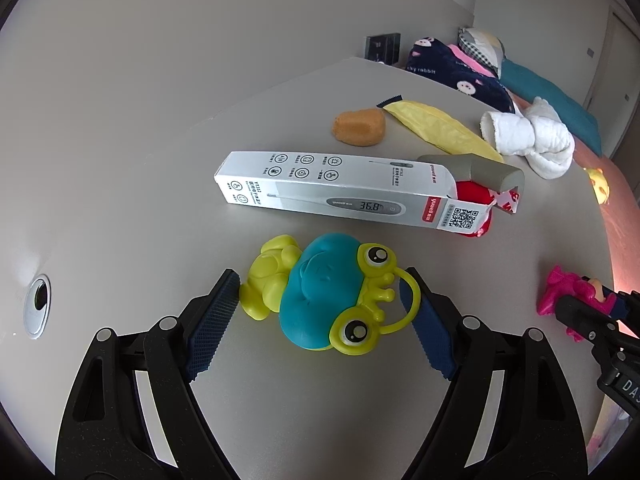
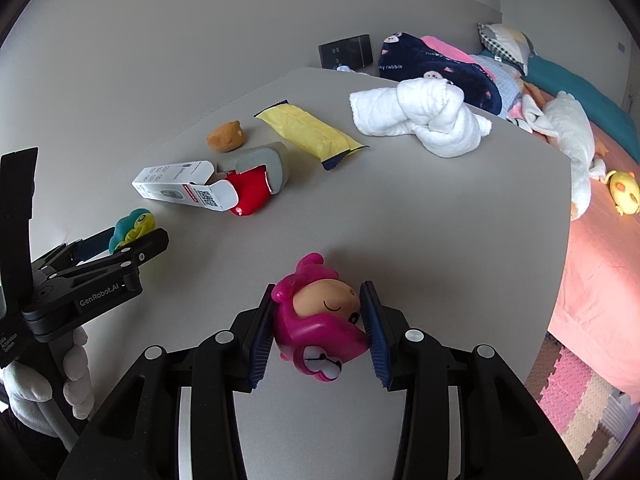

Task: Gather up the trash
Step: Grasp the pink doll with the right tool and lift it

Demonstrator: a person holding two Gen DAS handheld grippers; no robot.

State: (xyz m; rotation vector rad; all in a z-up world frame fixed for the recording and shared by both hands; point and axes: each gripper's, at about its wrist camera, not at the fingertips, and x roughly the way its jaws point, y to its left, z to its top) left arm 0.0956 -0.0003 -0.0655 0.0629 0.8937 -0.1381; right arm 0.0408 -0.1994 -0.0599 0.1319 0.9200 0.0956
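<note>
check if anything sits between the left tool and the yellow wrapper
Yes. The left tool straddles the frog toy, pads not pressing it. Beyond the frog, the thermometer box lies across the straight path to the yellow wrapper. The orange lump sits beside the wrapper's far end, not in the way.

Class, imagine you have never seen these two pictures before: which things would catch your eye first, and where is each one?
Most striking is the pink doll toy, clamped between the jaws of the right gripper at the near edge of the grey table. Next comes the green and teal frog toy, lying on the table between the wide jaws of the left gripper. Behind it lies a white thermometer box.
</note>
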